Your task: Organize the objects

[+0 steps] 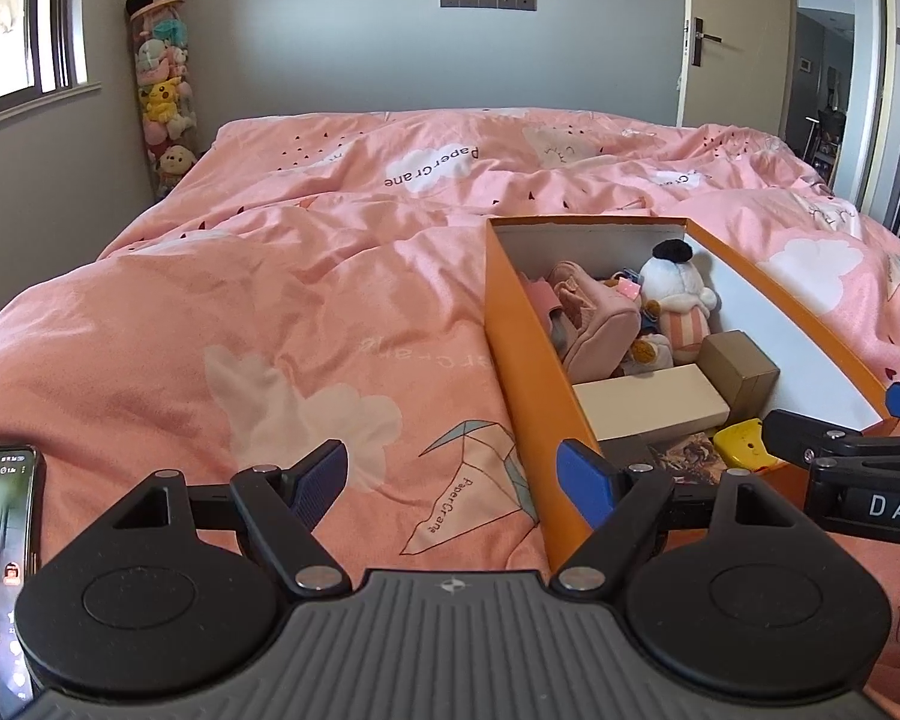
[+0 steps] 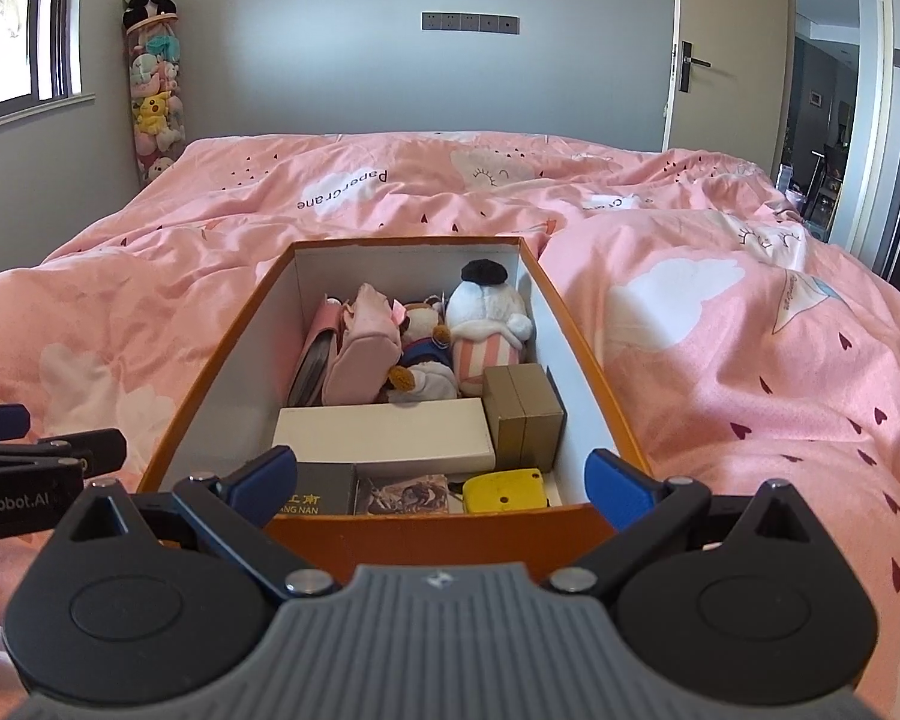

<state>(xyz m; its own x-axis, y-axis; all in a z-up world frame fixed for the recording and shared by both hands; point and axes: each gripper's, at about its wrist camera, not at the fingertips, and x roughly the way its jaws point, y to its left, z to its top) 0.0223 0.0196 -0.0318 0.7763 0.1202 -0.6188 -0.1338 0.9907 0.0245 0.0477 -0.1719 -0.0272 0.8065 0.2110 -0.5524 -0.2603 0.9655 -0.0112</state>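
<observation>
Both grippers' jaws are gaping, empty: left gripper (image 1: 456, 483) at the orange box's (image 2: 576, 294) 9 o'clock, right gripper (image 2: 444, 480) straddling its near wall; box is sitting packed on the bed (image 2: 750, 360), so any lift needs level two-sided support

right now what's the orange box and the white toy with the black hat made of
The orange box: likely cardboard, matte orange outside, white inside, with thin, stiff walls. The white toy: soft plush fabric, with a fuzzy surface and a rounded, stuffed shape; its black hat looks fuzzy too.
</observation>
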